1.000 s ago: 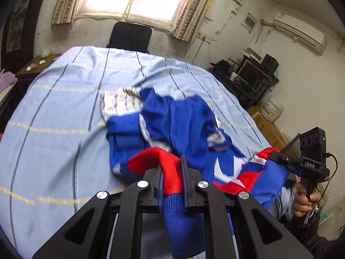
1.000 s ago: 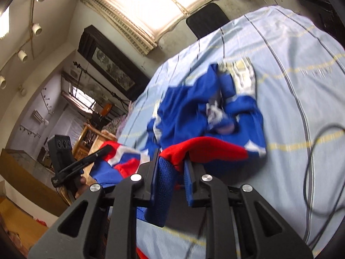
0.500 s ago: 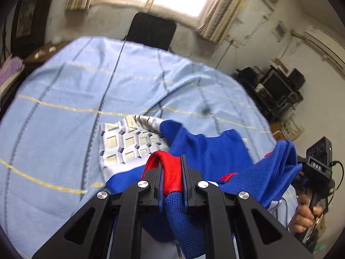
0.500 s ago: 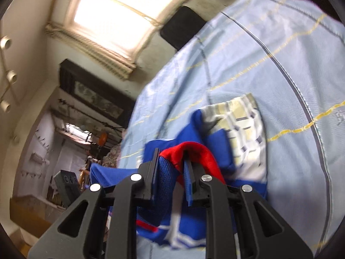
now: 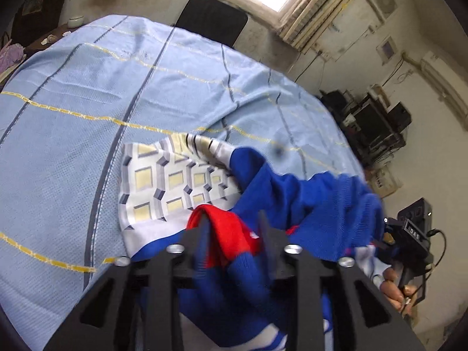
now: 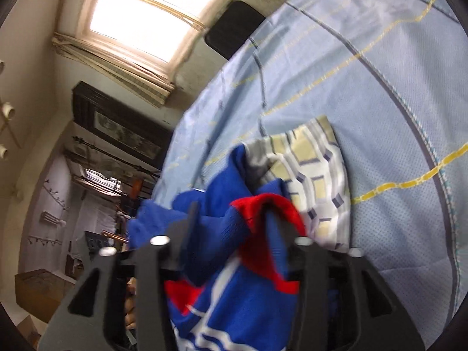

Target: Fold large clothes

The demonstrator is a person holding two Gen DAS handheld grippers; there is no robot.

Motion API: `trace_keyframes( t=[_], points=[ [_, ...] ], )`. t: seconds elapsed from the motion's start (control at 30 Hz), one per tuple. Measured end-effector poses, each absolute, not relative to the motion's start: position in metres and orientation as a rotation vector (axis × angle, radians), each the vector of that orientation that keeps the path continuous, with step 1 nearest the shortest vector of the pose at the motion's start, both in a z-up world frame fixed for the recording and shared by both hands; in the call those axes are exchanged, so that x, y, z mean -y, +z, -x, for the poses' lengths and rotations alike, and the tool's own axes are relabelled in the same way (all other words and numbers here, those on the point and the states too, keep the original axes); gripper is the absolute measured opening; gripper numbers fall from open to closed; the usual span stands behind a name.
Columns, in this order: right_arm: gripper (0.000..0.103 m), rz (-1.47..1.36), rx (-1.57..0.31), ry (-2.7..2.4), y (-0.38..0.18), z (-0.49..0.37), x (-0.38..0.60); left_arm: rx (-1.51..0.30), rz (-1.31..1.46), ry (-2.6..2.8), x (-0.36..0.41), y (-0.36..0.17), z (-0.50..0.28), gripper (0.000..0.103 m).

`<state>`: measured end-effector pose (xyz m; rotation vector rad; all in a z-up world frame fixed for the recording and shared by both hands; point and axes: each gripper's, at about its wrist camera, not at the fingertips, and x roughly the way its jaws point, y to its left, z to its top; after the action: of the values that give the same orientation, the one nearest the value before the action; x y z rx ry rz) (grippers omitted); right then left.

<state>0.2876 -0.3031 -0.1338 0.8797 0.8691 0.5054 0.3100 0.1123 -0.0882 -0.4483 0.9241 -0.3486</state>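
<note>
A blue knit sweater [image 5: 307,204] with red cuffs and white stripes is bunched on the light-blue striped bed sheet [image 5: 87,87]. It partly covers a folded white cloth with yellow squares [image 5: 163,181]. My left gripper [image 5: 234,225] has its fingers spread, and a red cuff lies loose between them. In the right wrist view the sweater [image 6: 222,193] hangs over my right gripper [image 6: 229,213]. That gripper is also spread, with a red and blue fold in the gap. The patterned cloth [image 6: 316,169] lies just beyond it on the sheet [image 6: 380,87]. Both pairs of fingers are motion-blurred.
A black chair [image 5: 213,17] stands behind the far edge of the bed, under the window. A desk with dark electronics [image 5: 374,122] is at the right. A hand [image 5: 395,286] holds the other gripper's handle at the bed's right edge. Bare sheet stretches left and far.
Both grippers carried the sweater forward over the patterned cloth. Their fingers, pinched tight on the red cuffs earlier, have now spread apart.
</note>
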Motion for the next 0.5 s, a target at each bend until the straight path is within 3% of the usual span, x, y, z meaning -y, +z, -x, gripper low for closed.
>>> trace_keyframes(
  t=[0.03,0.07,0.17,0.33,0.5],
  points=[
    [0.068,-0.880,-0.831,0.507,-0.127,-0.284,0.309,-0.881,0.446,-0.313,-0.117,-0.079,-0.304,0.072],
    [0.069,-0.873,-0.801,0.499,-0.122,-0.280,0.313,-0.839,0.438,-0.282,-0.122,-0.071,-0.300,0.079],
    [0.070,-0.851,-0.759,0.472,-0.113,-0.274,0.321,-0.771,0.440,-0.264,-0.135,-0.057,-0.290,0.083],
    [0.070,-0.860,-0.785,0.423,-0.123,-0.274,0.327,-0.810,0.444,-0.266,-0.132,-0.072,-0.295,0.082],
    [0.070,-0.844,-0.761,0.423,-0.114,-0.267,0.329,-0.737,0.438,-0.263,-0.141,-0.059,-0.284,0.082]
  ],
)
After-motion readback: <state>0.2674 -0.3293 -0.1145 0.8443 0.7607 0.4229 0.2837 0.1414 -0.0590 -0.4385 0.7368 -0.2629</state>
